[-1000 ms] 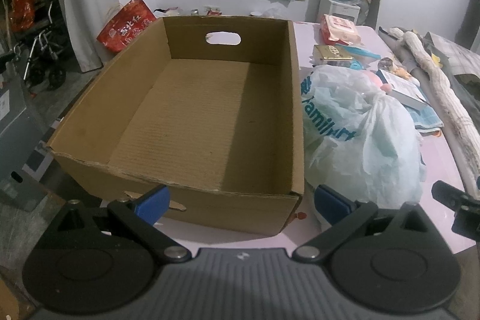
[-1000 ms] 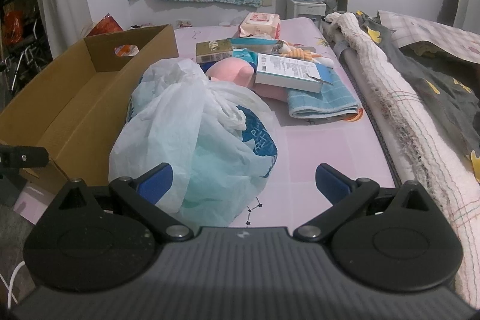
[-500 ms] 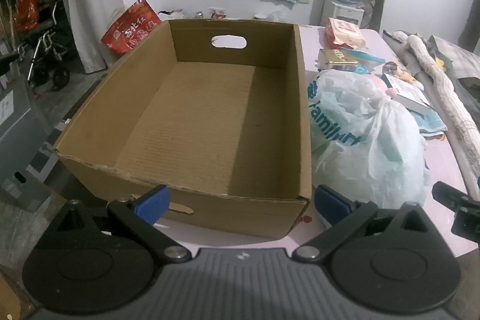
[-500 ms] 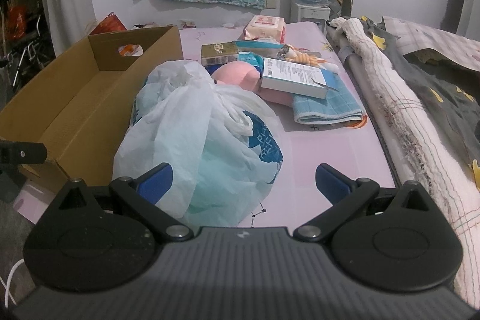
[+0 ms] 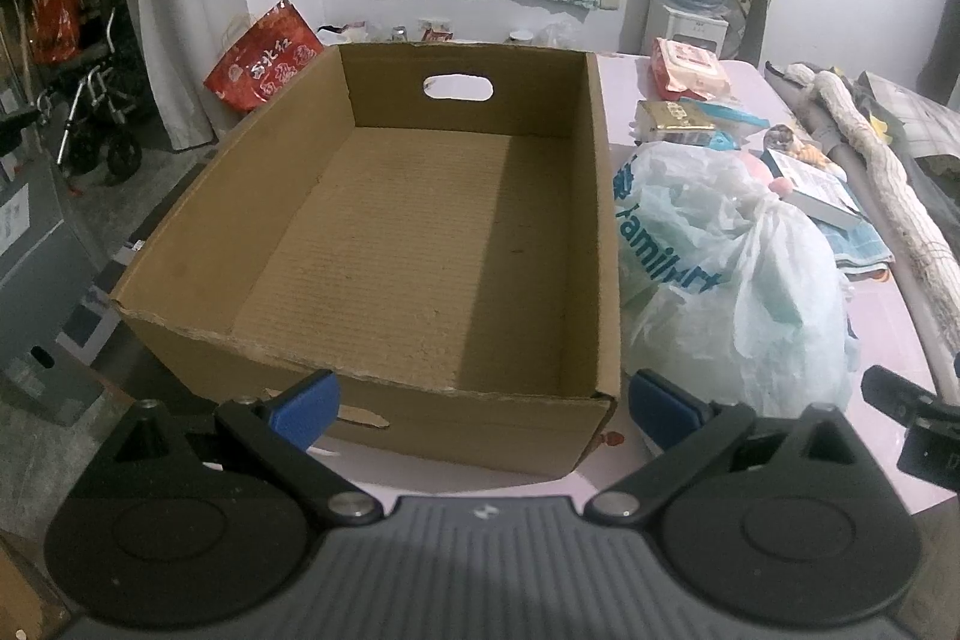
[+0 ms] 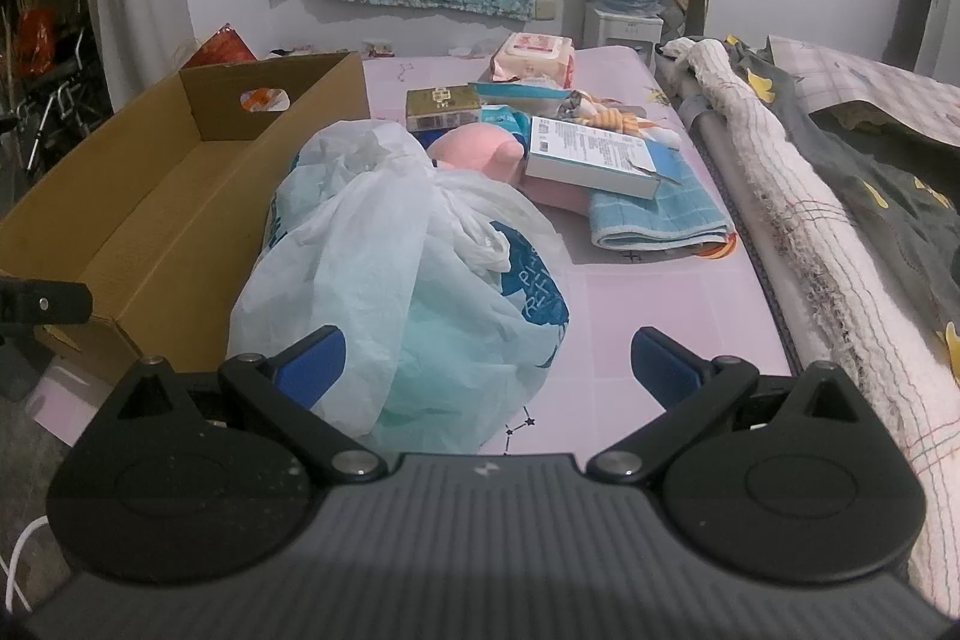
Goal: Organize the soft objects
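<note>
Since the earlier frames both views have risen and drawn back slightly: more of the floor of the cardboard box [image 5: 420,244] is now seen from the left wrist, and the far items sit lower in the right wrist view. No object has been displaced. It is judged that the task has not yet started in earnest; the box is bare inside and nothing is held.

Left hand-held gripper [image 5: 480,400]: jaws spread wide, hovering just short of the box's near wall, level and aimed along the box's length. Right hand-held gripper [image 6: 486,364]: jaws likewise spread, nothing between them, poised over the near side of the plastic bag [image 6: 408,280], with the left blue pad close to the film; contact cannot be confirmed from this angle.

Locations: the box stands at the left edge of the pink-covered counter [image 6: 648,292], its near corner overhanging. The bag lies just beside the box's right wall. Behind it, towards the far edge, a pink plush [image 6: 474,148] and a folded blue towel [image 6: 660,214] are noted, with a white carton [image 6: 594,154] resting on both.
</note>
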Available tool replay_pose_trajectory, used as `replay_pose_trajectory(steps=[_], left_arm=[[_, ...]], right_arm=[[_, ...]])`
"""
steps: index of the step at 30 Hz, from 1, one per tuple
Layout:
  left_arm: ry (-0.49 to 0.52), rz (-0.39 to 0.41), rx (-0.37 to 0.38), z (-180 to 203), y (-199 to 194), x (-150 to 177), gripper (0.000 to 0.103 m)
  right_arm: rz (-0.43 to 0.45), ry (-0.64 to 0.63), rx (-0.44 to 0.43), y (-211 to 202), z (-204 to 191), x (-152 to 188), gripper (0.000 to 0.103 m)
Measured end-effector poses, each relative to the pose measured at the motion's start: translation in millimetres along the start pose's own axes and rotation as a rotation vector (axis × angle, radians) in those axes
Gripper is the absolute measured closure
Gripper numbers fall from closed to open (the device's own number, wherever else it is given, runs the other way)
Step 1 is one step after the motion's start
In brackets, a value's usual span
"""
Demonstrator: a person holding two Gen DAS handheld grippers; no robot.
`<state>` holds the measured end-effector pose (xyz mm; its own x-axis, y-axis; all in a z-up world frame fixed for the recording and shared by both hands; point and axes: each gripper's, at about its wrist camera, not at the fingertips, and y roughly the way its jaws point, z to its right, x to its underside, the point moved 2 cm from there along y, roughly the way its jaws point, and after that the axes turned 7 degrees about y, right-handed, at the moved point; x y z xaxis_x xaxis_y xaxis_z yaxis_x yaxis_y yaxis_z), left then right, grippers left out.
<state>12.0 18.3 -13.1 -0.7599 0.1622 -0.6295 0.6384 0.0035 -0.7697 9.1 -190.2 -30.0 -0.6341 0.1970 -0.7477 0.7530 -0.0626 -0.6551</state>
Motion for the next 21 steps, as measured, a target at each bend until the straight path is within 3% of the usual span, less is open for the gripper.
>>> replay_pose_trajectory(steps=[6,10,17,21], left_arm=[[0.055,0.032,-0.007,12,-8,-12,0.0],[0.116,0.074,-0.007,23,-16,-31,0.0],[0.208,0.157,0.091,48,-21,-91,0.0],[0.293,0.192,0.152,73,-13,-123,0.0]], right_arm=[[0.015,0.039,-0.012,-3,12,1,0.001],[0.084,0.105,-0.046,-11,33,-2,0.001],[0.253,0.21,-0.137,-21,90,-15,0.001],[0.258,0.302,-0.205,-8,122,-31,0.001]])
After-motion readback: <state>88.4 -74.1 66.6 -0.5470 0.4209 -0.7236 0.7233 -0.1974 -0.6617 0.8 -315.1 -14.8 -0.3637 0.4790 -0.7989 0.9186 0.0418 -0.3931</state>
